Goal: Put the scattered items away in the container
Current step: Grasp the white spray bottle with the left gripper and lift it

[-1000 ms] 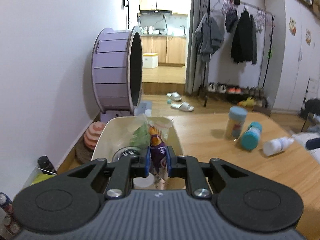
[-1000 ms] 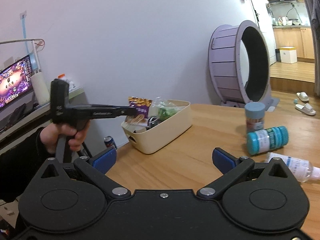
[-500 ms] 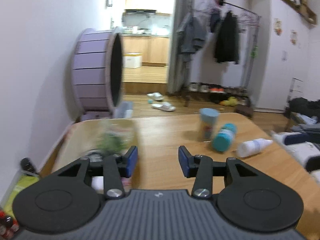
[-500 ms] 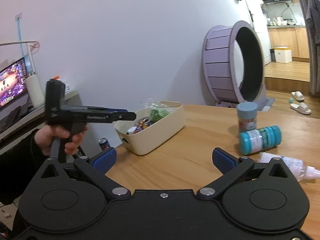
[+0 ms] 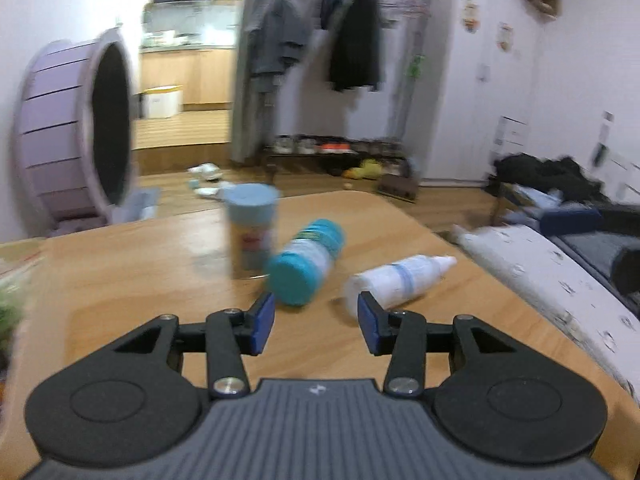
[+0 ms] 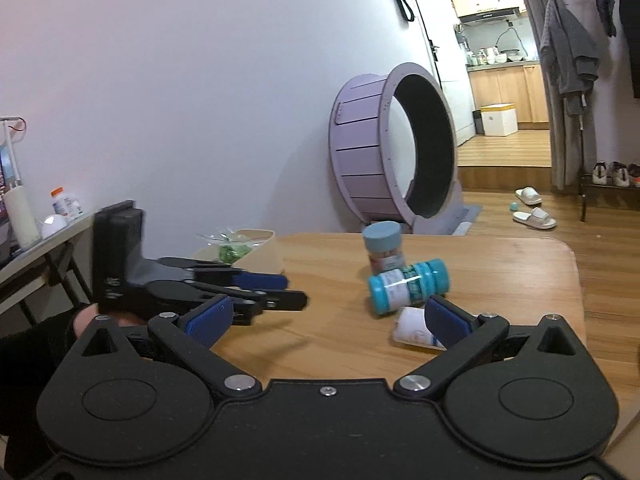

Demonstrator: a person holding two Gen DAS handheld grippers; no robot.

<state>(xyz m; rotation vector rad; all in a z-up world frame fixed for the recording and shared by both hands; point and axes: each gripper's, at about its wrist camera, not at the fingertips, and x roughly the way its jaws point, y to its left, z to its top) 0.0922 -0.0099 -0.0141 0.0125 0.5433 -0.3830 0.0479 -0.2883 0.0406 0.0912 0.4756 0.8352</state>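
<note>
My left gripper [image 5: 316, 322] is open and empty above the wooden table [image 5: 140, 264]. It faces a teal-capped bottle [image 5: 306, 266] lying on its side, an upright jar with a pale blue lid [image 5: 250, 232] and a white squeeze bottle [image 5: 396, 280] lying flat. My right gripper [image 6: 326, 318] is open and empty, close to the white bottle [image 6: 412, 330]. It also shows the teal bottle [image 6: 408, 286], the jar [image 6: 382, 248], the left gripper [image 6: 260, 290] and the cream container [image 6: 262, 252] holding a green packet.
A purple cat wheel [image 6: 394, 152] stands on the floor beyond the table's far edge. A bed [image 5: 560, 272] lies along the table's right side. A side desk [image 6: 36, 240] with a white bottle stands at the left.
My left gripper let go of the purple snack packet in the container, opened, and swung right toward the bottles. My right gripper moved closer to the bottles.
</note>
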